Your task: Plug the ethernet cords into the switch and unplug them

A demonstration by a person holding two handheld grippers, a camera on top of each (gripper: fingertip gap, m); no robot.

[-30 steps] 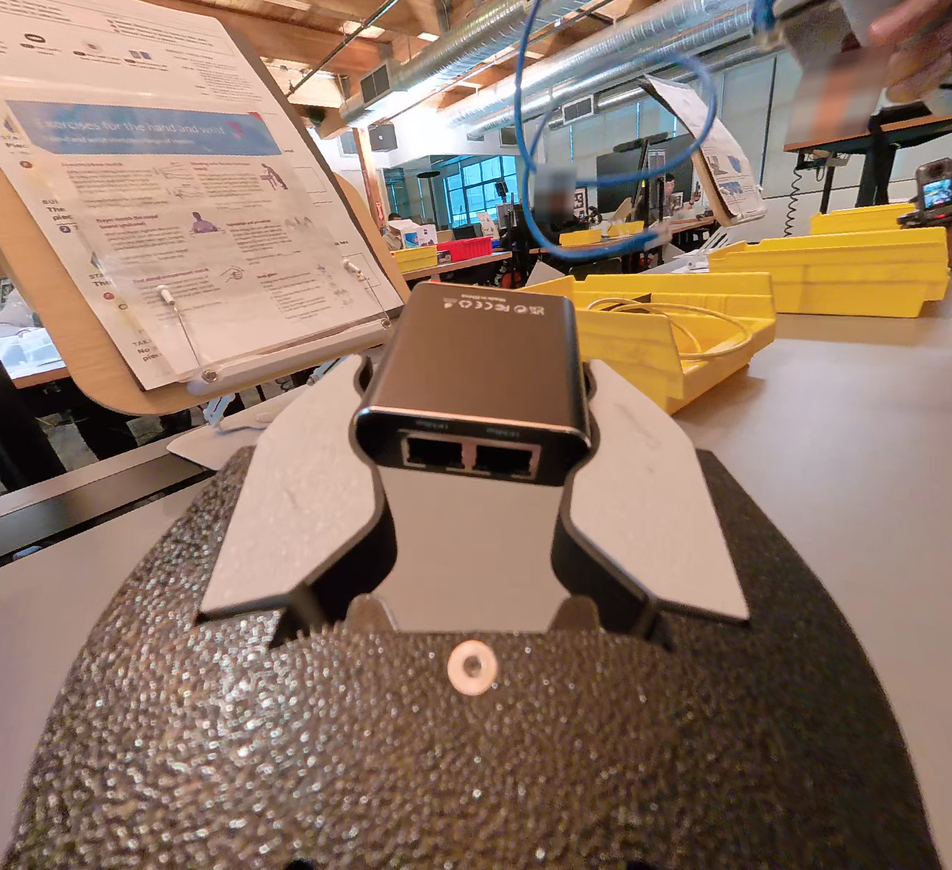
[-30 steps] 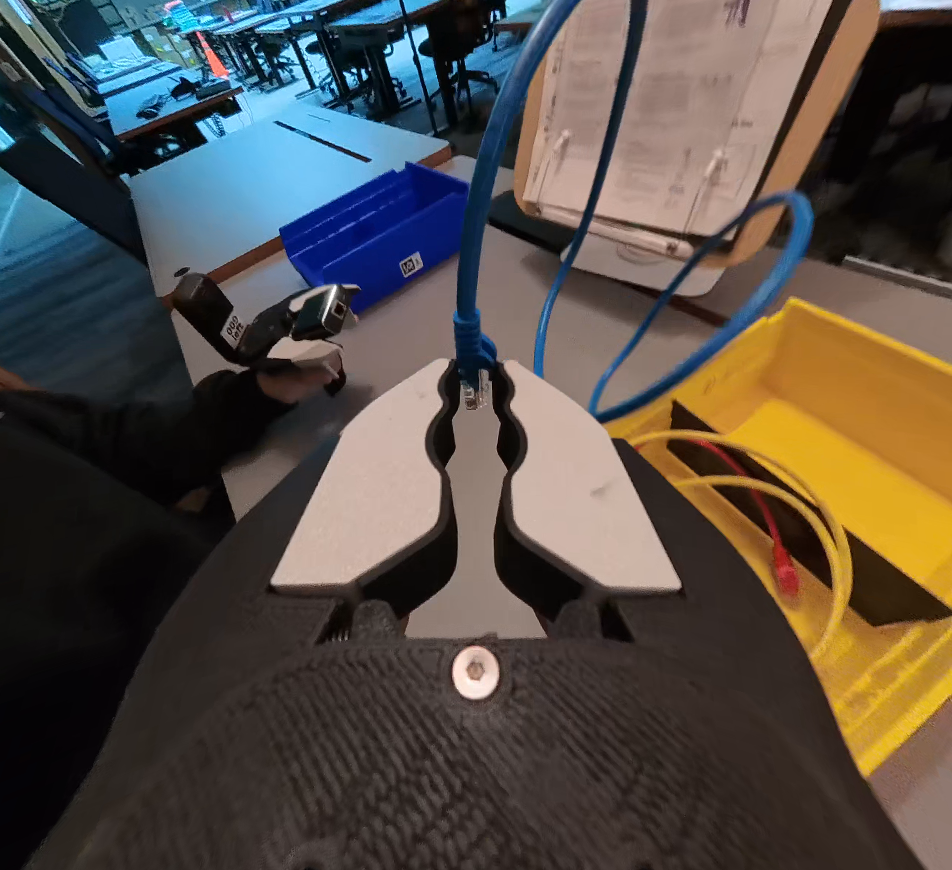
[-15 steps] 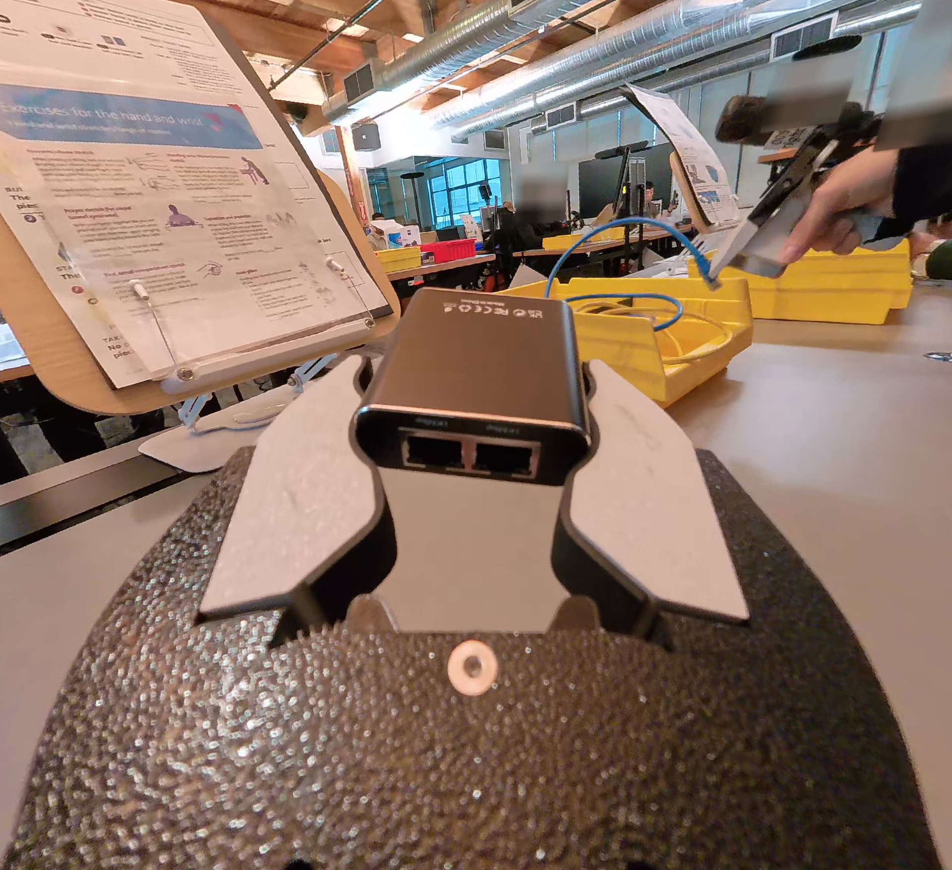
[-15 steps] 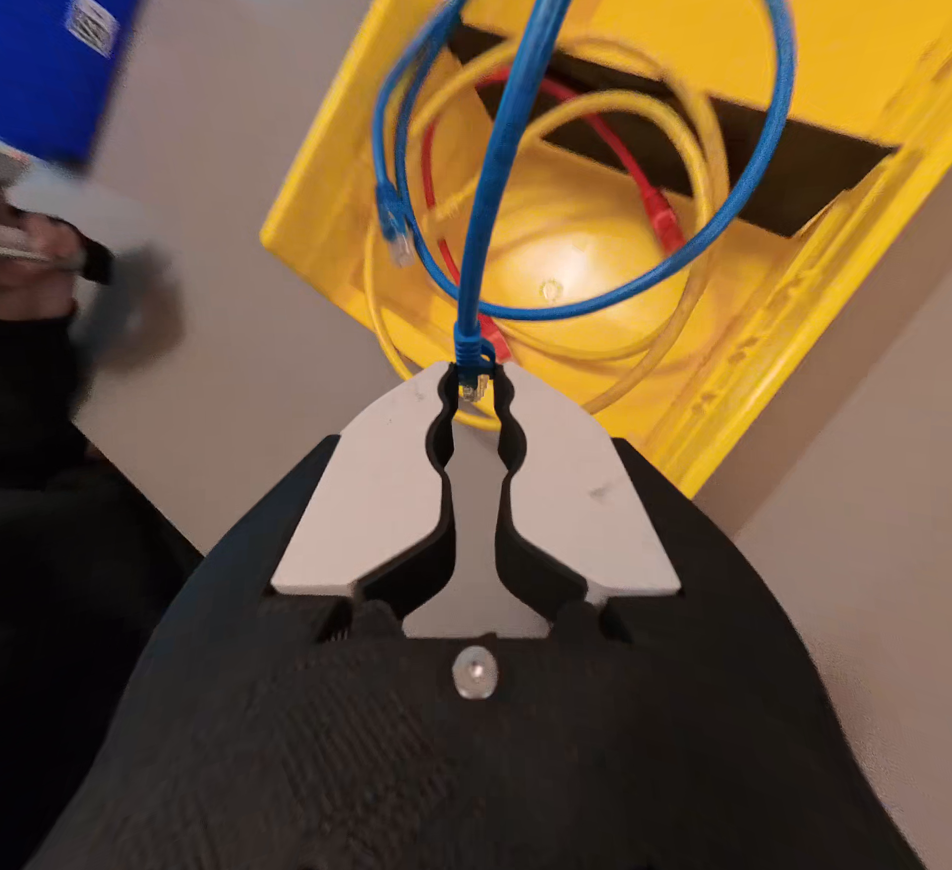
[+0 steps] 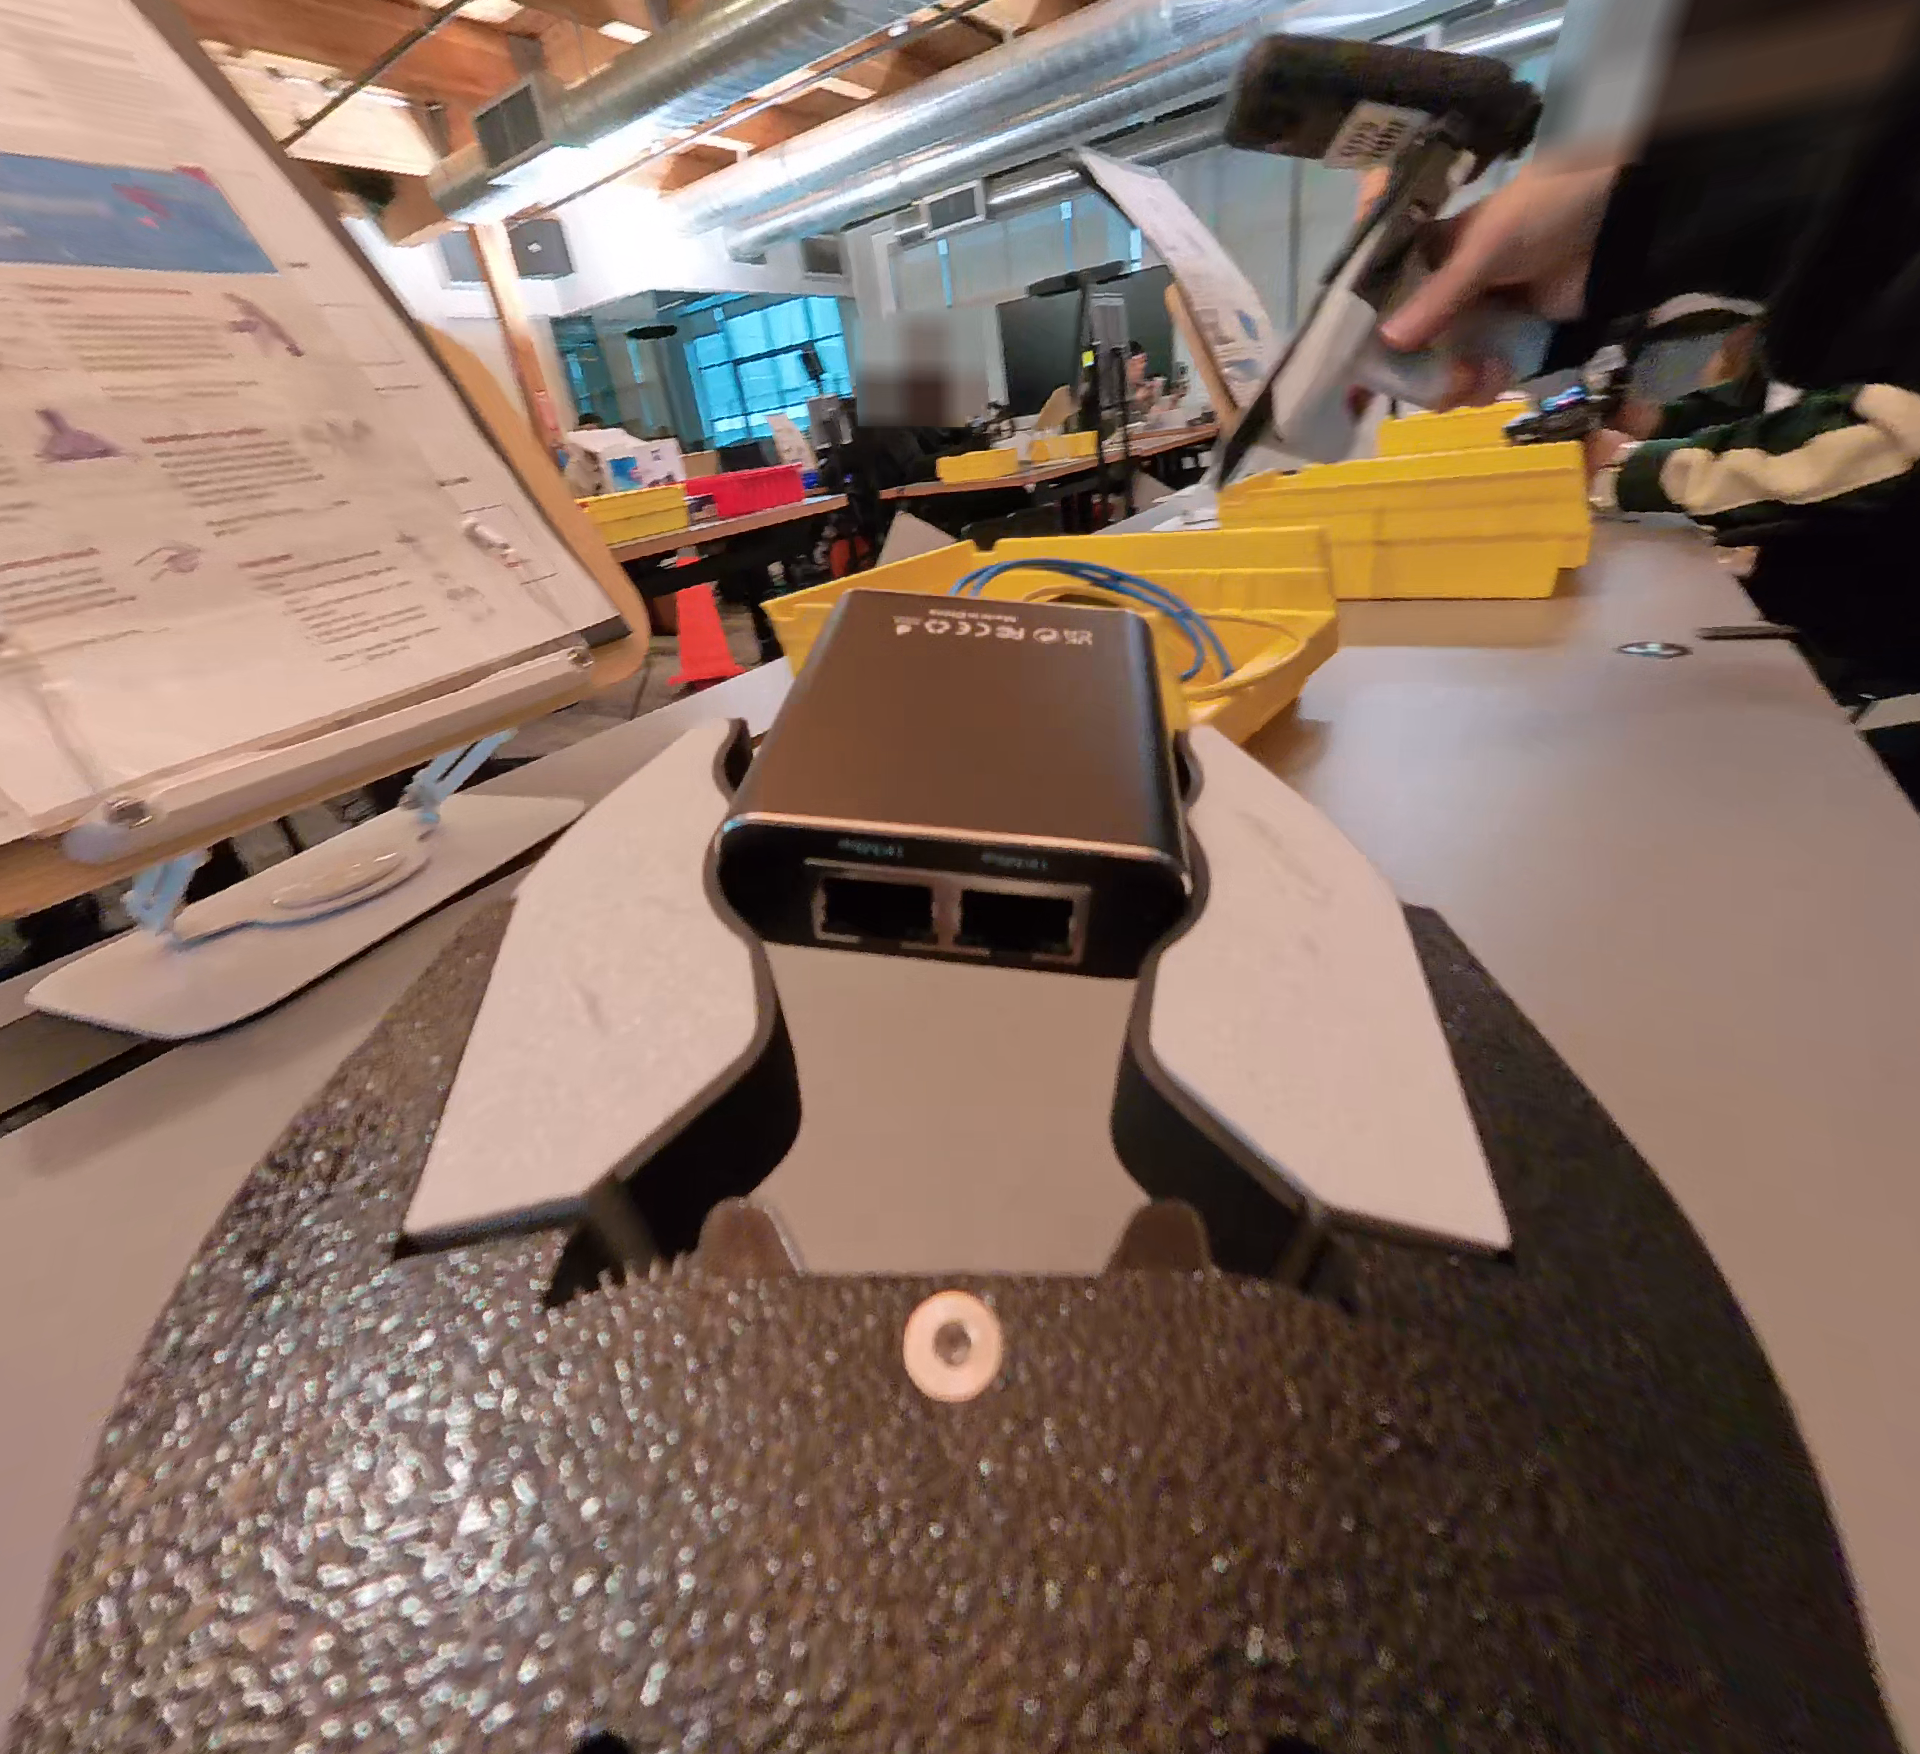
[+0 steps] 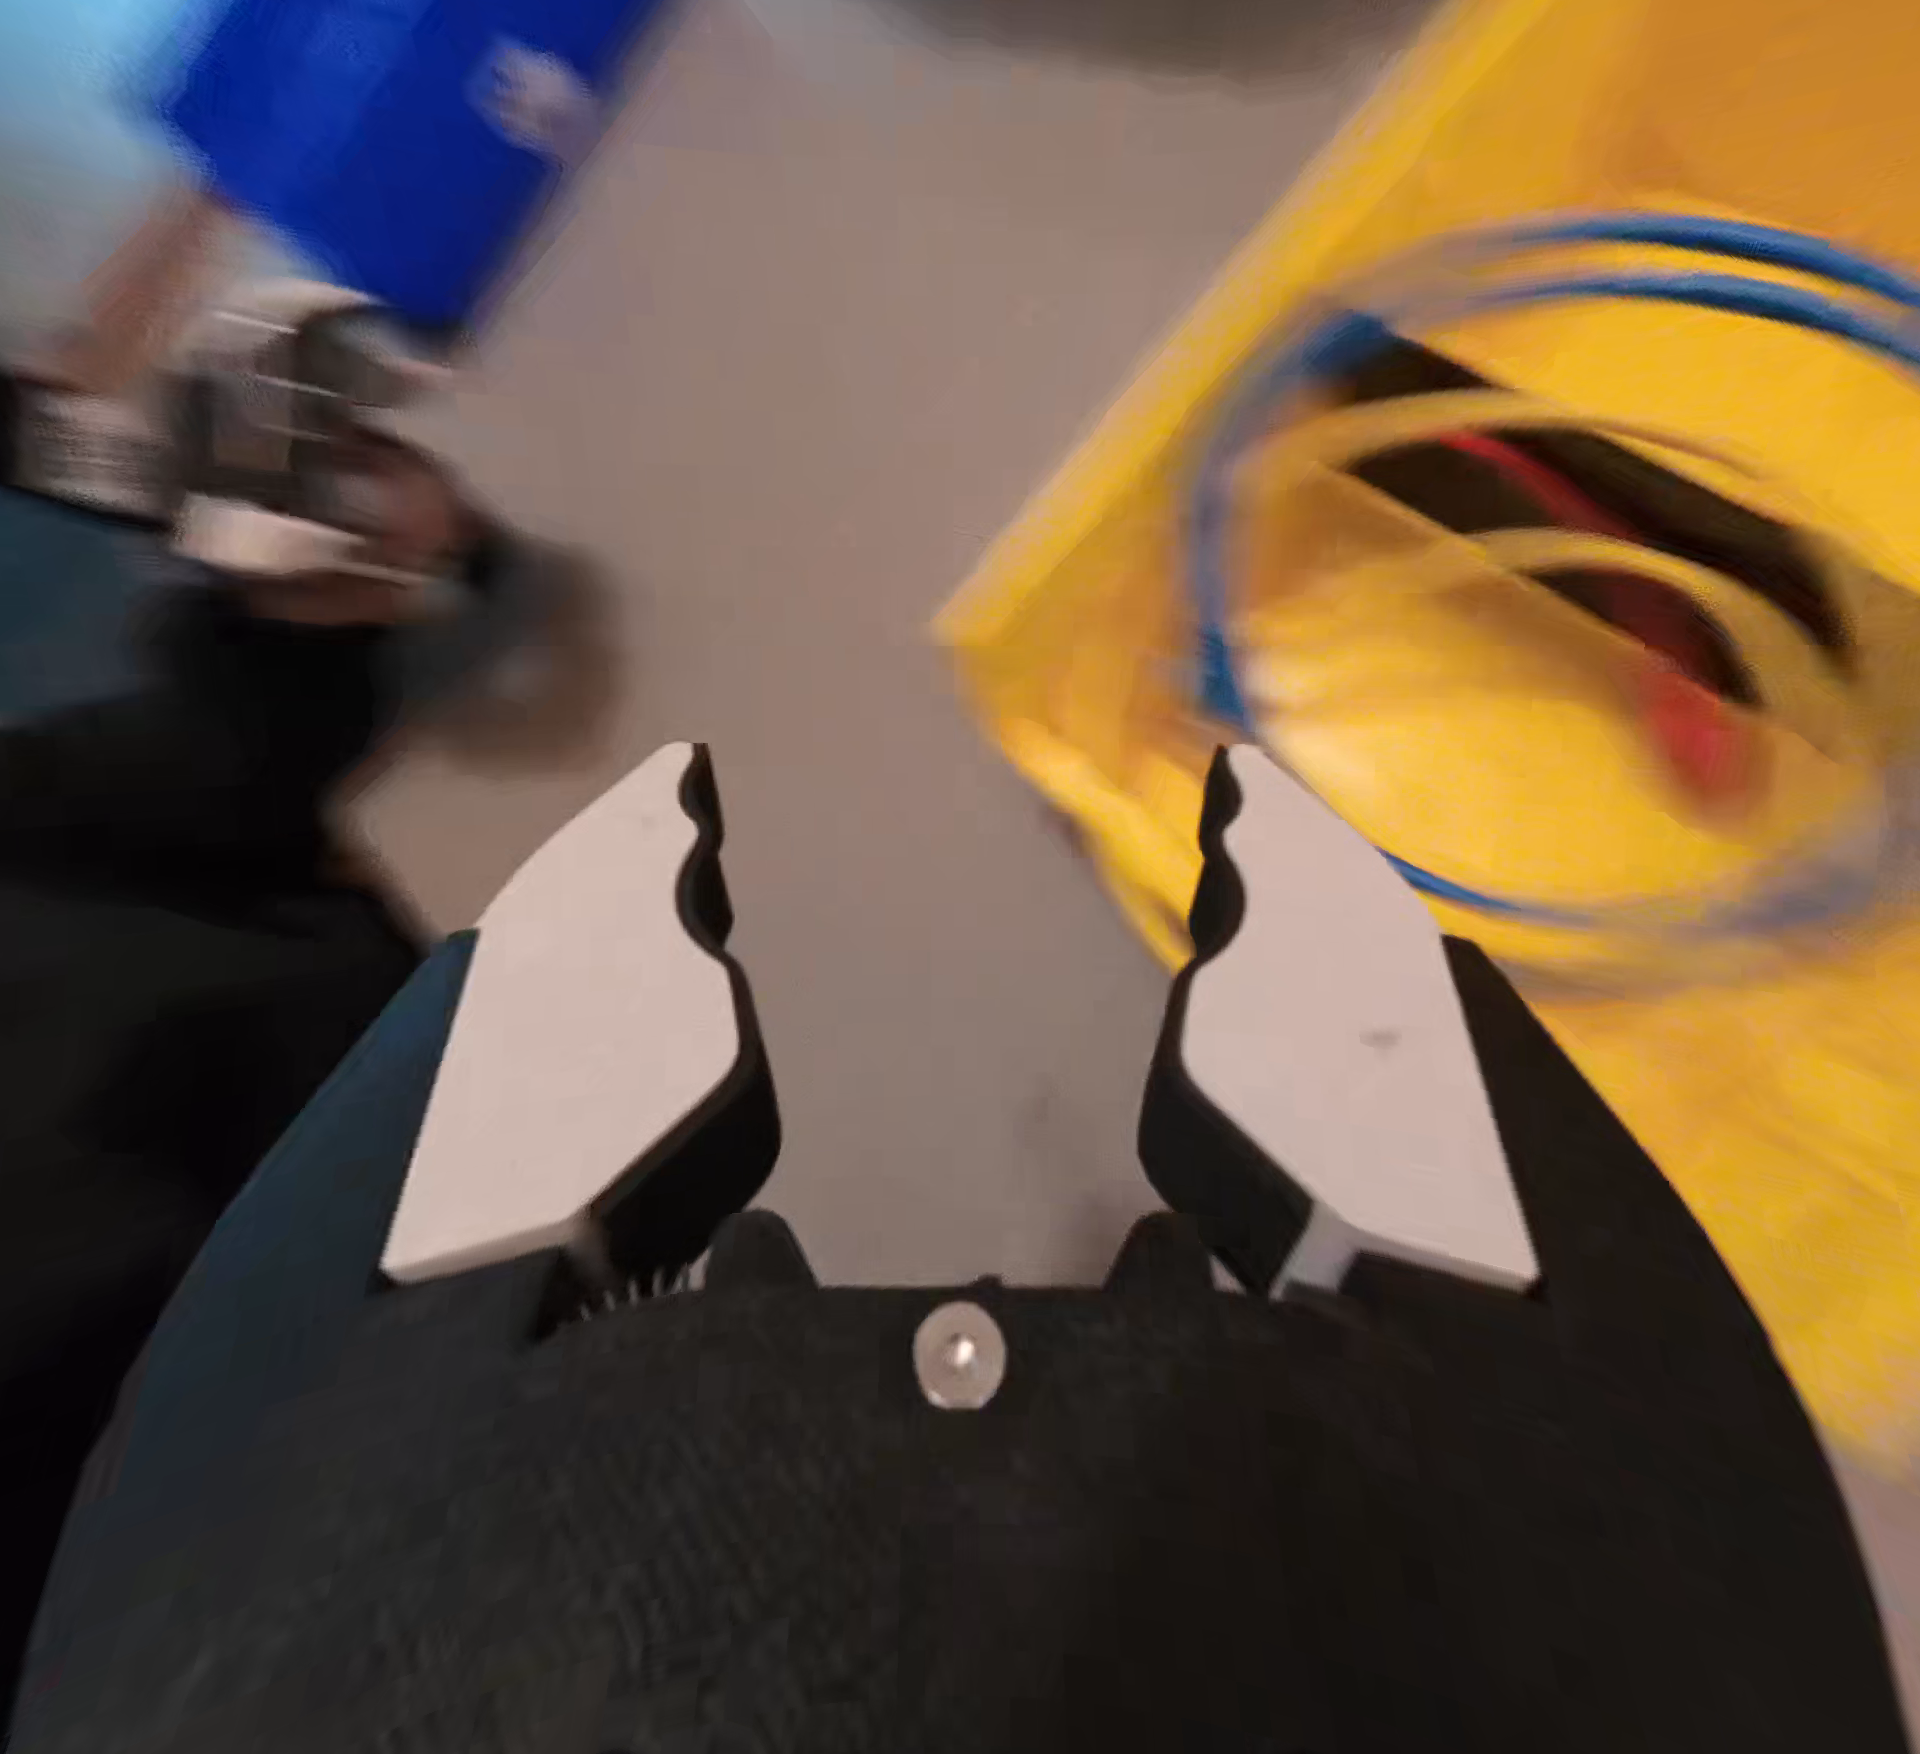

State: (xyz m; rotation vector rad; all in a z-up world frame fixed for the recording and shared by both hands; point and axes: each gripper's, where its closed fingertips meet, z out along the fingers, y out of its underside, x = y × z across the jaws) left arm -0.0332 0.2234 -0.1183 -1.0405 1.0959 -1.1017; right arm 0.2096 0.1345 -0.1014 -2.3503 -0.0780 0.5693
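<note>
Left wrist view: left tool (image 5: 961,769) pinches the black ethernet switch (image 5: 966,748) by its two long sides, level above the grey table (image 5: 1558,873). Its two ports (image 5: 951,915) face back toward the camera, both empty, so a plug can be pushed in from the near side while the body stays braced. Yellow bin (image 5: 1262,561) sits behind the switch toward the table's far edge; blue ethernet cord (image 5: 1081,574) loops inside it with a yellow cord (image 5: 1262,655) at the rim. Tilted document stand (image 5: 260,457) with a printed sheet at the far left edge. Right tool (image 5: 1231,457) shows farther off, tips down over the stacked yellow bins (image 5: 1455,509) at the far right, nothing visibly in it from here.

Right wrist view: heavy motion blur. Right tool (image 6: 956,821) is spread wide, nothing between the fingers, only bare table (image 6: 831,354) under them. Yellow bin (image 6: 1610,146) at right holds the blue ethernet cord (image 6: 1662,270) coiled with a yellow cord (image 6: 1558,551) and a red cord (image 6: 1704,728). Blue bin (image 6: 416,104) near the far left edge. Left tool (image 6: 301,457) is a blurred shape at left.

Judgement: cords parked in the bin, no plug in hand, ports empty; a cord pick-up probably comes next.
</note>
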